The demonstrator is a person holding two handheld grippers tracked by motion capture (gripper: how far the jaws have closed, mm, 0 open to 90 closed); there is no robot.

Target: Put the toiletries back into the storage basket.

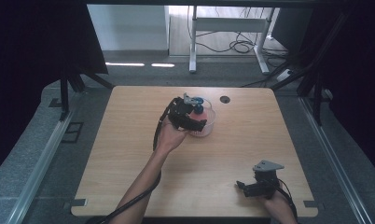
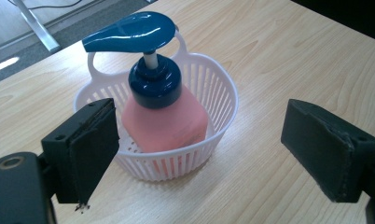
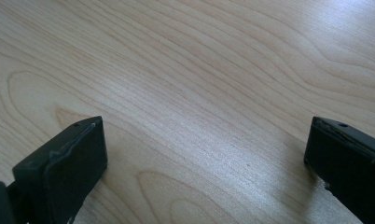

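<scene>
Soap bottle (image 2: 164,121) first: we see a squat pink body, smooth and slightly translucent, topped by a glossy dark-blue collar and a curved blue pump head on a thin white stem. It stands upright inside a small round basket (image 2: 218,100) of white plastic, whose wall is cut into thin vertical slats and whose rim carries two looped handles at the far side. We find the basket resting on the table (image 2: 279,51), a pale wood-grain top with a matte finish, toward its far middle in the high view, just left of a small dark round hole (image 1: 224,99).

Our left claw (image 2: 213,144) hangs just in front of the basket with its flat black pads spread wide, one on either side of it and touching nothing. Those pads look rubbery and a little frayed at the edges.

Our right claw (image 3: 204,163) sits low over bare table near the front right corner, also spread wide and holding nothing.
</scene>
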